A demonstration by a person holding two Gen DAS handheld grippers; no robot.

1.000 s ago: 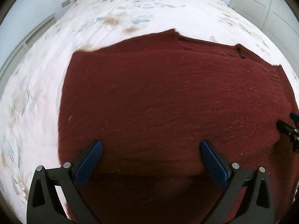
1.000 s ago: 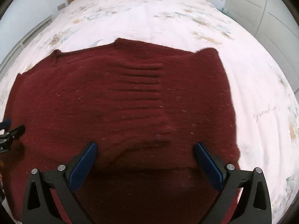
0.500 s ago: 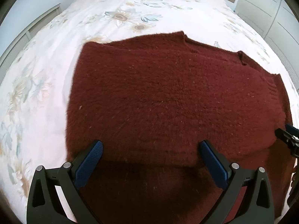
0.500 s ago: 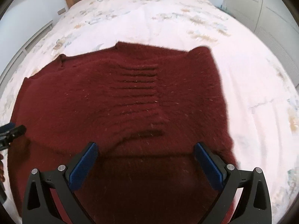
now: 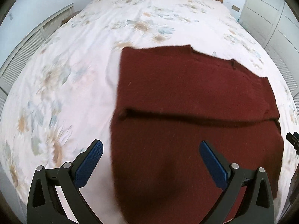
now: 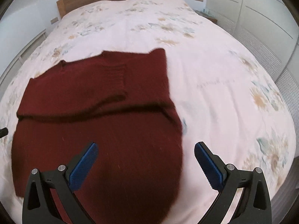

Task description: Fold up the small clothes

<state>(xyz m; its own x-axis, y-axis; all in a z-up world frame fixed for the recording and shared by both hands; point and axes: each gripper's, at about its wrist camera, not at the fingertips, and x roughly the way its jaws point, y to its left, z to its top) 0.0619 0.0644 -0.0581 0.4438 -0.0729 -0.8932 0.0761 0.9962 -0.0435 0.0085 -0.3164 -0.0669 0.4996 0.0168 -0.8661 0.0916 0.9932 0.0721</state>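
The dark red sweater (image 5: 196,97) is lying folded over itself near the foot edge of the bed (image 5: 78,78) (floral white cover). Left gripper (image 5: 151,160) and right gripper (image 6: 143,158) are both hovering above it with jaws spread wide, gripping nothing.

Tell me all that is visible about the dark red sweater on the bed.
The sweater is dark red, of fuzzy knit wool by its look, with a ribbed patch. It lies flat on the floral bedspread, a layer folded across it to form a horizontal fold edge. Both open grippers, left and right, are near it; neither grips it.
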